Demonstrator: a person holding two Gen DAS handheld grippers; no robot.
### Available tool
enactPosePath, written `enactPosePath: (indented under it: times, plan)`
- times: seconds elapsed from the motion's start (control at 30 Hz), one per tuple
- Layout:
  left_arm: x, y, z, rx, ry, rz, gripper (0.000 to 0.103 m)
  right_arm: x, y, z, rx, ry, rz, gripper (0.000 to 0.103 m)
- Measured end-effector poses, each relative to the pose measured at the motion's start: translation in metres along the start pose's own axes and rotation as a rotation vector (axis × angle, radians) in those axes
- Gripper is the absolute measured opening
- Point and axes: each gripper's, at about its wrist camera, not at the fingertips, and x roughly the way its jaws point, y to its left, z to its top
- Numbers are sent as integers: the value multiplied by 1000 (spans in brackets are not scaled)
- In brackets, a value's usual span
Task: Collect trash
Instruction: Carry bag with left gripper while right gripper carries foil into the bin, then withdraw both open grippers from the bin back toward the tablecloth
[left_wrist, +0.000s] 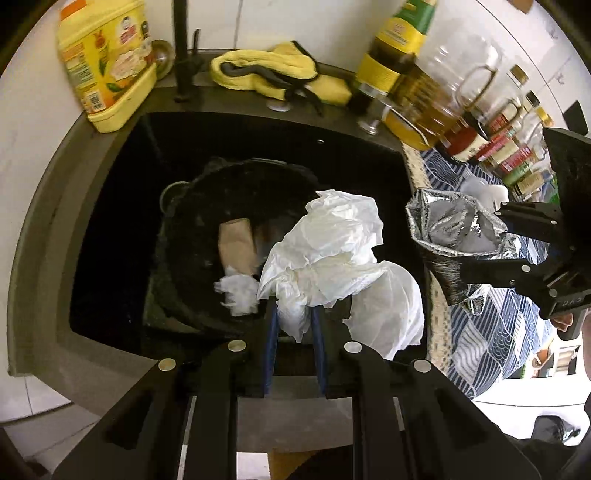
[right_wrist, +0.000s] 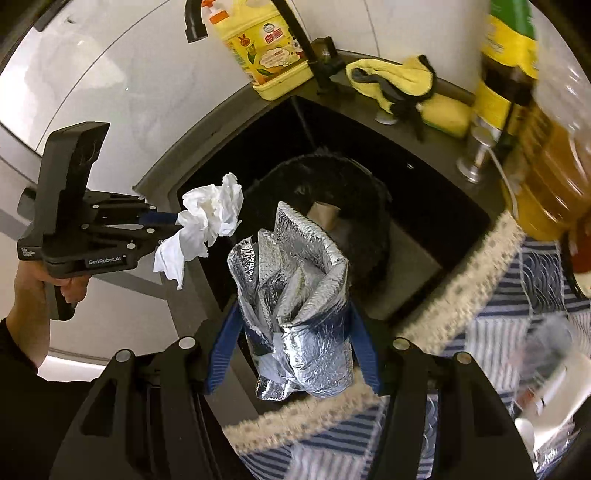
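The left tool (left_wrist: 293, 314) pinches a crumpled white tissue (left_wrist: 332, 251) above the black bin (left_wrist: 192, 229) standing in the dark sink (left_wrist: 110, 221). The right tool (right_wrist: 295, 332) clamps a crushed silver foil bag (right_wrist: 295, 288) over the sink's edge, beside the striped cloth (right_wrist: 517, 332) on the counter.
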Motion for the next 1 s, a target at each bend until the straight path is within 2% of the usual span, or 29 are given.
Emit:
enactPosePath:
  times: [0.2,0.57,0.63,0.67,0.7,0.73,0.77,0.8,1.0]
  plan:
    - [5,32,13,-16,0,-17,16,23,-1,29,29,13,3,57]
    - [41,67,44,-65,34,-61,16,55,-24,81,58,47,11,57]
    - [48,69,47,-74,51,-63,19,60,-29,88,64,57,15,58]
    - [51,70,48,-77,63,-64,21,62,-33,91,72,61,16,58]
    - [55,69,49,-68,80,-53,35,67,-37,95,91,76,14,61]
    - [56,68,49,-55,78,-36,44,69,-40,97,102,88,19,70]
    - [56,68,50,-53,76,-22,60,71,-42,98,107,93,28,73]
    - [55,70,50,-57,75,-19,63,72,-42,100,106,94,32,74]
    - [51,79,54,-88,68,-2,63,75,-49,103,110,98,54,74]
